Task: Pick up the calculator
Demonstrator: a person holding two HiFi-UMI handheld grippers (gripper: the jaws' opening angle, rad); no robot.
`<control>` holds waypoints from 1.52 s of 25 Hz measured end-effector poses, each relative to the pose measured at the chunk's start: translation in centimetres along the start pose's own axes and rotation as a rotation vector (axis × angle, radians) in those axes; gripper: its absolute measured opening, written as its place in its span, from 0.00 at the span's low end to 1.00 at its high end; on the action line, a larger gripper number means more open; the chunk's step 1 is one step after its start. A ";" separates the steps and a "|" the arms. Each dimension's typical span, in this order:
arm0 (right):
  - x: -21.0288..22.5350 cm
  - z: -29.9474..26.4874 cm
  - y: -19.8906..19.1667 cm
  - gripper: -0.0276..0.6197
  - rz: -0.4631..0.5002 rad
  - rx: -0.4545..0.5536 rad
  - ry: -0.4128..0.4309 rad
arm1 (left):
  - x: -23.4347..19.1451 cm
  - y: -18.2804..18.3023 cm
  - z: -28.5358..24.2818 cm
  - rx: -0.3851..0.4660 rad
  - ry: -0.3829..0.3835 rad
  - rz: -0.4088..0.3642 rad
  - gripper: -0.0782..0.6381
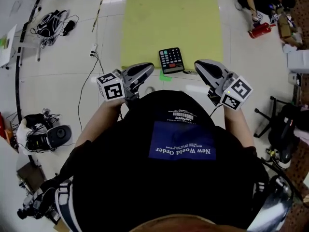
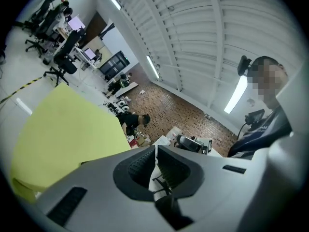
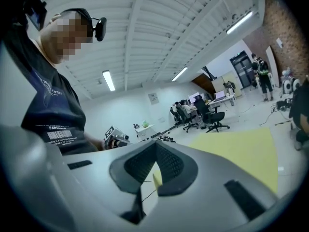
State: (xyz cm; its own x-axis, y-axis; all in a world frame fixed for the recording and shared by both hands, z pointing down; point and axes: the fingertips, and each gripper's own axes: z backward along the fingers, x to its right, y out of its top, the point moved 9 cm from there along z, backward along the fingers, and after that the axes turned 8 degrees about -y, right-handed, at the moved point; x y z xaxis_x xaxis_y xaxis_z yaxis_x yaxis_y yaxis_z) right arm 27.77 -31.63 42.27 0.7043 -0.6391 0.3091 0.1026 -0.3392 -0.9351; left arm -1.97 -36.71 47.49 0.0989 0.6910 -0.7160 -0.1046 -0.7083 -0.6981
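**Op 1:** While I have the head view up, here's the layout. The calculator lies flat, keys up, on the yellow top of the desk, right at its near edge. A small green tape patch sits just beside it on the near side. What do you read on the grippers?

**Op 2:** Going by its own view, the left gripper is closed. The ribbed pads meet at the tips with nothing between them. I see only background clutter through the opening below the tips. The yellow desk top fills the left of that view, and I can't find the calculator in it.

**Op 1:** And the right?

**Op 2:** The right gripper is the same, jaws together at the tips and empty. A sliver of yellow shows through the opening under the pads, but it lies beyond them and isn't gripped. The desk top runs off to the right in that view.

**Op 1:** I've noted that. In the head view both grippers are held up in front of the person's black shirt, one to each side, with their noses angled in toward each other. The calculator shows between the two tips in the frame, just beyond them and apart from both. Neither gripper touches the calculator. I can't tell how high the tips are above the desk edge.

**Op 2:** Agreed. The calculator is untouched on the desk.
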 end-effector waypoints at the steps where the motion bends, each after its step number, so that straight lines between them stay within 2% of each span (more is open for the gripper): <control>1: -0.2 -0.4 0.0 0.02 -0.002 -0.005 -0.008 | -0.5 0.1 0.1 -0.015 -0.012 0.008 0.11; 4: -0.4 -1.5 0.3 0.02 -0.003 -0.015 -0.026 | -2.2 0.1 0.3 -0.064 -0.024 0.037 0.12; 8: -0.3 -2.1 0.3 0.02 -0.014 -0.030 -0.028 | -4.3 -1.2 0.3 -0.118 -0.017 0.141 0.25; 12: 1.0 -1.8 -0.5 0.02 -0.046 -0.044 -0.029 | -7.1 -4.2 -0.9 -0.146 0.004 0.308 0.36; 17: 2.4 -2.4 -2.4 0.02 -0.108 -0.061 -0.032 | -10.8 -9.3 -2.0 -0.192 0.065 0.533 0.44; 22: 4.1 -1.6 -4.6 0.02 -0.147 -0.091 -0.054 | -15.2 -14.1 -2.7 -0.120 0.114 0.779 0.49; 24: 4.5 -1.2 -5.5 0.02 -0.162 -0.104 -0.066 | -16.3 -15.4 -3.1 -0.087 0.113 0.851 0.49; 27: 4.7 -0.7 -6.9 0.02 -0.185 -0.124 -0.080 | -17.4 -16.4 -4.0 -0.052 0.099 0.903 0.49; 31: 4.6 -0.5 -8.6 0.02 -0.212 -0.141 -0.081 | -18.5 -16.3 -5.6 -0.011 0.069 0.933 0.49; 38: 4.6 -0.1 -10.6 0.02 -0.247 -0.166 -0.092 | -19.5 -17.3 -7.9 -0.045 0.010 0.991 0.49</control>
State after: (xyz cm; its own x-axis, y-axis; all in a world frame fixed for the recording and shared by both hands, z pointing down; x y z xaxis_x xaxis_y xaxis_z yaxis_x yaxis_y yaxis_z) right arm 29.86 -31.01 53.64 0.7335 -0.4612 0.4994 0.1677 -0.5892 -0.7904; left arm 5.78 -39.06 73.53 -0.0048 -0.2174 -0.9761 -0.1068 -0.9704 0.2166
